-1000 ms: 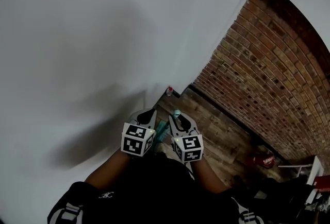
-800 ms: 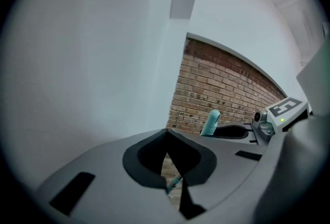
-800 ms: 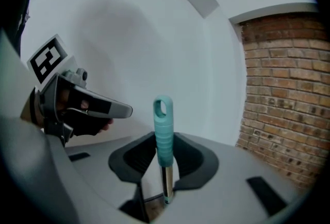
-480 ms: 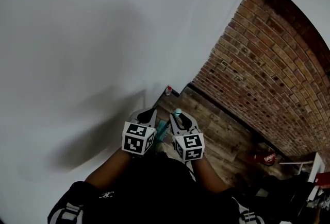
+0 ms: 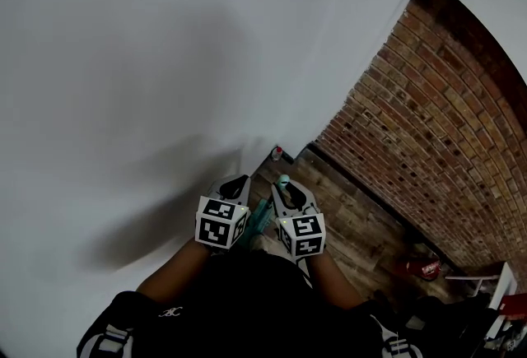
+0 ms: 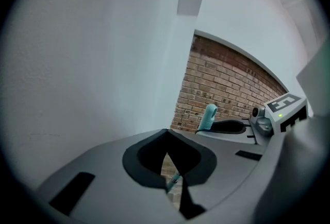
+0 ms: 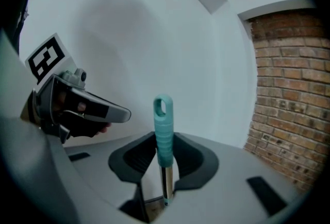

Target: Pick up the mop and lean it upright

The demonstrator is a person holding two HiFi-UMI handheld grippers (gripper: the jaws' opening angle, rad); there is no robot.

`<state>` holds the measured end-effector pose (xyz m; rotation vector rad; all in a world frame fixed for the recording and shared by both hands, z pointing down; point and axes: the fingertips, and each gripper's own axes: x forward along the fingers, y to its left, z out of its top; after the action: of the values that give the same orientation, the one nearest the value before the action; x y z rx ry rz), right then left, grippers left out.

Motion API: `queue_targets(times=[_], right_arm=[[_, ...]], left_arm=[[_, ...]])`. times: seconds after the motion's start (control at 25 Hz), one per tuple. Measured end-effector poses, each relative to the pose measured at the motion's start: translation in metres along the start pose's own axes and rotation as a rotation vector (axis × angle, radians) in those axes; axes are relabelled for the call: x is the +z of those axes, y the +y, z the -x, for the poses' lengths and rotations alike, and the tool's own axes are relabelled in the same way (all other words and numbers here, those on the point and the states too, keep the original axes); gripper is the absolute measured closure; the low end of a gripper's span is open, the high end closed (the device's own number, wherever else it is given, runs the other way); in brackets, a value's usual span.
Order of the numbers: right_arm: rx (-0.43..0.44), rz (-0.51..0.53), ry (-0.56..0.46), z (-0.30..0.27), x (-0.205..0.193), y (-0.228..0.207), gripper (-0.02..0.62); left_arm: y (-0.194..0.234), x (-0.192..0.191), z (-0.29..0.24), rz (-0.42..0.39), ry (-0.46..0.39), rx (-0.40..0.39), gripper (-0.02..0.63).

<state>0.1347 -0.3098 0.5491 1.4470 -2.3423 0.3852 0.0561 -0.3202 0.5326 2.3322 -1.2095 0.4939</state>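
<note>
The mop handle's teal grip (image 7: 164, 127) stands upright between the jaws of my right gripper (image 7: 164, 166), which is shut on it; the metal pole (image 7: 166, 184) runs down below the pads. In the head view the teal tip (image 5: 282, 181) pokes out ahead of the right gripper (image 5: 285, 190), and a teal part of the mop (image 5: 261, 216) shows lower down between the two marker cubes. My left gripper (image 5: 235, 182) sits just left of the handle, apart from it. Its jaws (image 6: 167, 158) are shut with nothing in them. The mop head is hidden.
A white wall (image 5: 148, 76) fills the left, very close to the left gripper. A brick wall (image 5: 428, 126) runs along the right above a wood floor (image 5: 354, 220). A small red-capped bottle (image 5: 277, 153) stands in the corner. A red object (image 5: 420, 267) lies on the floor at right.
Both grippers and the mop handle stay as they were. Only the head view has shifted a little.
</note>
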Motion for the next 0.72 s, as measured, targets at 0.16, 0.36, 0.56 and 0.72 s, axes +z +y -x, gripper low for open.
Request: queue_targets(times=[0.16,0.36,0.56,0.72], right_arm=[[0.034,0.017,0.003,-0.007,0.003,0.007,0.482],[0.093,0.054,0.003,-0.025,0.006,0.026,0.482],[0.175,0.094,0.008,-0.041,0.009,0.052,0.481],[0.246,0.121,0.021,-0.056,0.008,0.075,0.48]], left_arm=[[0.007,0.0,0.004,0.011,-0.002,0.027,0.614],[0.024,-0.007,0.013,0.035,0.002,0.072,0.614],[0.04,-0.014,0.023,0.064,0.003,0.122,0.614],[0.053,-0.02,0.033,0.084,-0.002,0.156,0.614]])
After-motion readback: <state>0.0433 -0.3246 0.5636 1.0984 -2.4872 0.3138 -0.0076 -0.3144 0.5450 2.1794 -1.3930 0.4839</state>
